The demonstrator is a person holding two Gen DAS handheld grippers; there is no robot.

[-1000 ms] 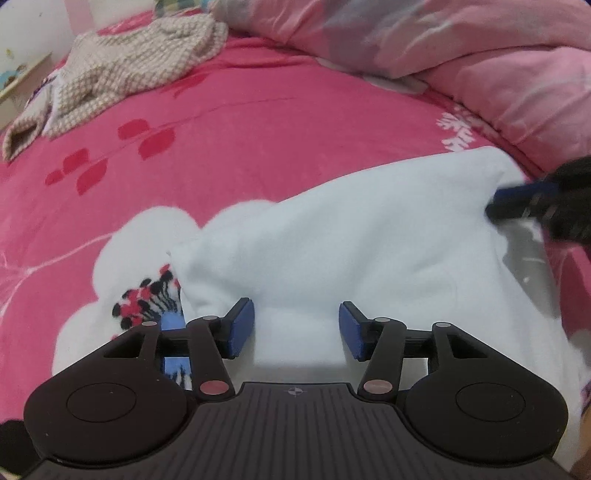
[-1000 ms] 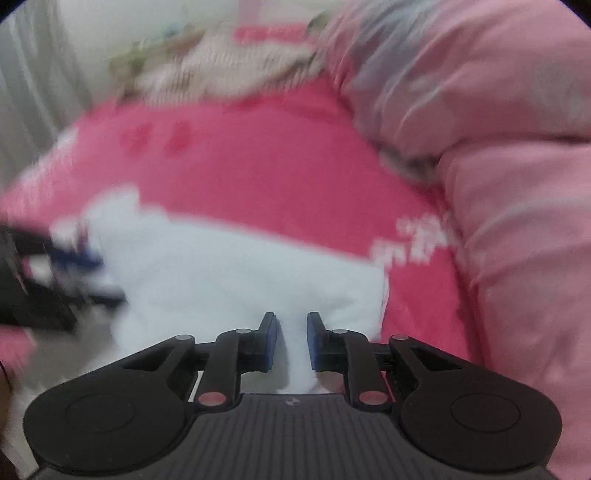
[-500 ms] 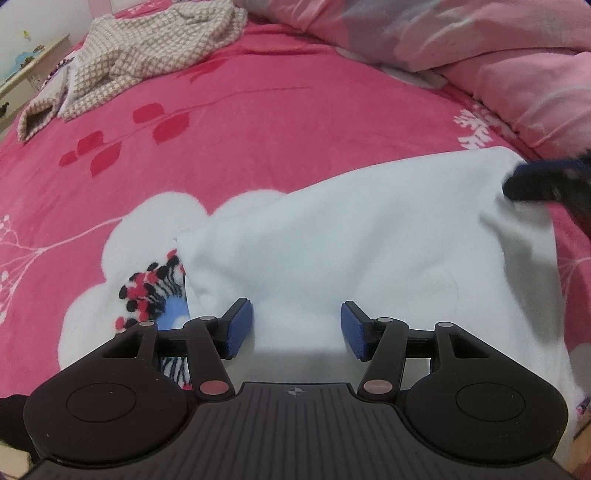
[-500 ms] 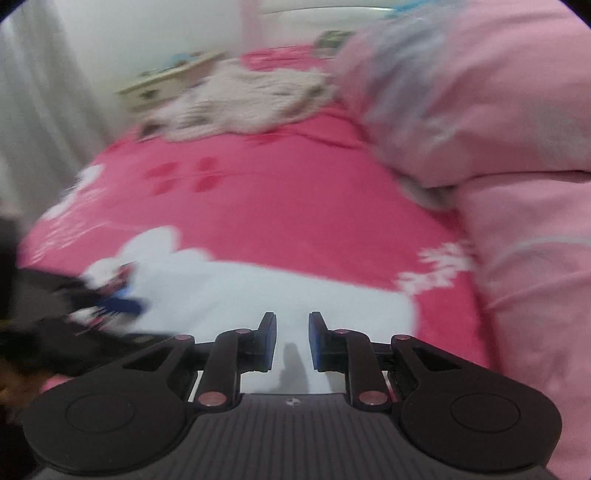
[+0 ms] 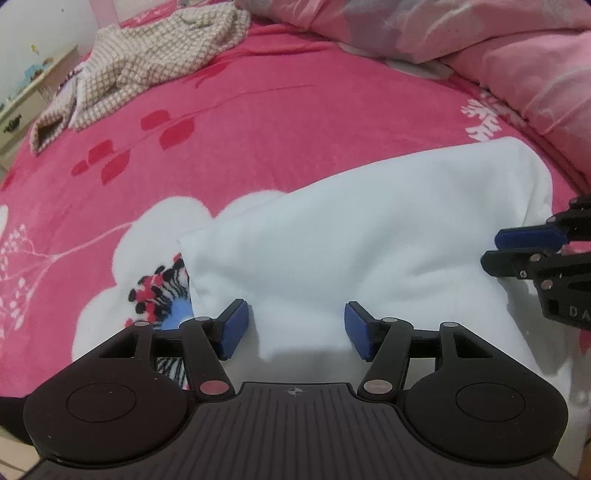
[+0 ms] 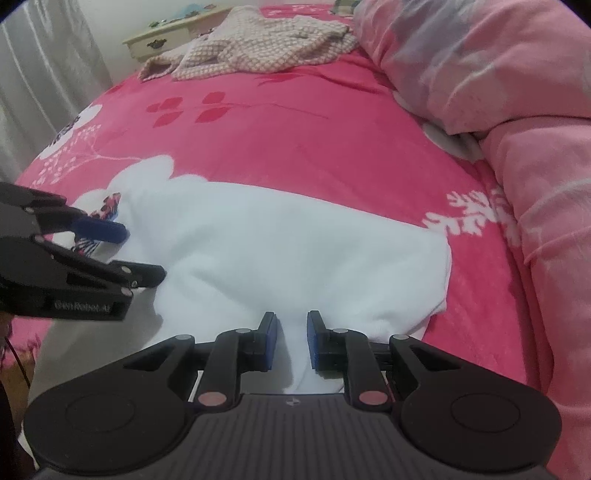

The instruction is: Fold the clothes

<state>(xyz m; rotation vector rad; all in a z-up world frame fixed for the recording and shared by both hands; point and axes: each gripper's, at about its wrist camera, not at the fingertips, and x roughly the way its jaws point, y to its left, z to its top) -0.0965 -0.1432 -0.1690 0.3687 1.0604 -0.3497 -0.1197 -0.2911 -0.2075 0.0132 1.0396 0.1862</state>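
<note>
A white fleece garment (image 5: 369,229) lies folded on the pink bedspread (image 5: 295,129), and also shows in the right wrist view (image 6: 295,240). My left gripper (image 5: 295,328) hangs over its near left part. Its jaws are opening, with a soft fold of the cloth between the blue pads and neither pad pressing it. From the right wrist view the left gripper (image 6: 142,254) sits at the garment's left end. My right gripper (image 6: 292,339) has its pads close together on a ridge of white cloth, and creases run toward them. It appears at the garment's right edge (image 5: 491,249).
A beige checked garment (image 5: 147,70) lies crumpled at the far end of the bed (image 6: 258,48). A pink duvet (image 6: 498,92) is heaped along the right side. A cream dresser (image 6: 173,35) and a pale curtain (image 6: 37,74) stand beyond the bed's left edge.
The left jaws have spread wider over the cloth. The right gripper has drawn back from the garment's far right corner along its right edge, and that corner now lies flat.
</note>
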